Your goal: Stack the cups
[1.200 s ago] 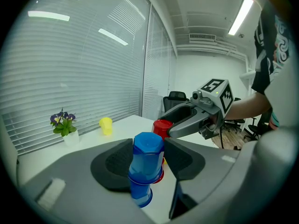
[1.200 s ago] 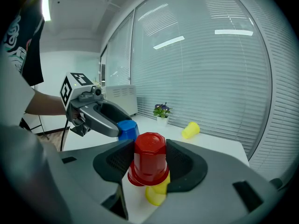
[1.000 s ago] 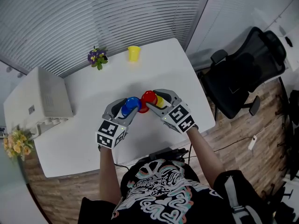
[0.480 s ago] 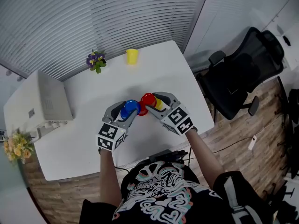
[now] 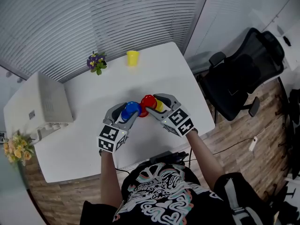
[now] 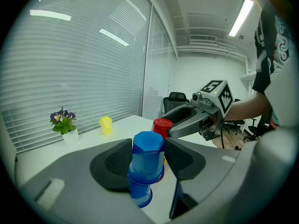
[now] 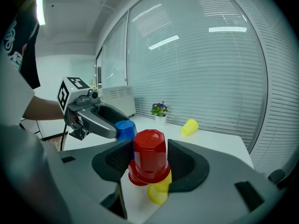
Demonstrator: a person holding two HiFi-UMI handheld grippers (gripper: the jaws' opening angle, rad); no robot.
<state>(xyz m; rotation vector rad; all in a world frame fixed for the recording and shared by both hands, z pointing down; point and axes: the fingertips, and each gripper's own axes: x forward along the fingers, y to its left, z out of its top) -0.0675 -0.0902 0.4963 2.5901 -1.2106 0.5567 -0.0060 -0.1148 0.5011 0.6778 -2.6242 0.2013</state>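
Nothing much has moved since a second ago: both grippers sit in the same spot, close together over the near part of the flat white counter.

The left gripper is about half closed, and its pads press on both sides of an upside-down blue plastic cup. A second blue cup pokes out from under it. The right gripper holds an upside-down red plastic cup the same way. A small yellow cup peeks out below the red one, tilted. The blue and red cups are just beside each other.

A lone yellow plastic cup stands far off, near the back edge of the counter. A little pot of purple flowers is near it.

Long grey window blinds run behind the counter. A black office chair stands at the right on a brown wood floor. A big white box-shaped machine sits at the left, with a bunch of yellow flowers near it.

Each gripper has a cube with black and white square marks, one on the left and one on the right. The person's black shirt has a swirly white print that I cannot read.
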